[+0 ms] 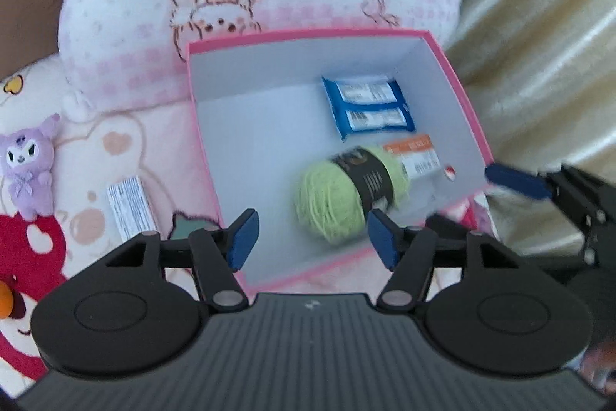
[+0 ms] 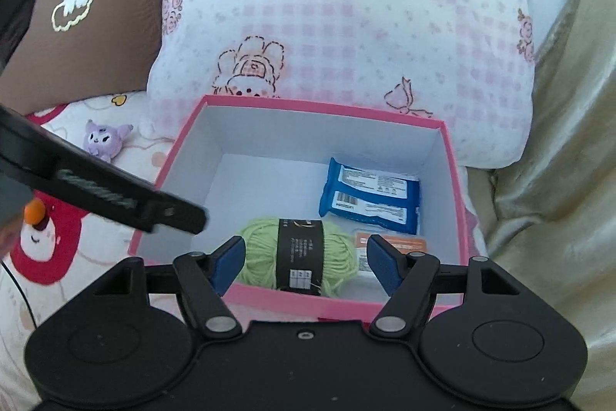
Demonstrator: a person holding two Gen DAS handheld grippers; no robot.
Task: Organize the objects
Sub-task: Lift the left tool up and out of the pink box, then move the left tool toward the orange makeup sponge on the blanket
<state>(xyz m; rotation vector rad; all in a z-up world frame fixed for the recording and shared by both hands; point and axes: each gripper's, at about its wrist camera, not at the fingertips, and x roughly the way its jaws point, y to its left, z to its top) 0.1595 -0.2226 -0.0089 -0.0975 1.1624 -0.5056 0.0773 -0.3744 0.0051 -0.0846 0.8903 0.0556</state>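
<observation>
Yarn [image 2: 296,259] black label, print unreadable

Lighting was bright, soft daylight. The satin cloth [image 1: 539,26] at the right showed glare streaks. Motion blur smeared the yarn ball [image 1: 338,195] in the left wrist view; the right wrist view was sharper. Both views bent strongly at edges, with dark corners.
</observation>
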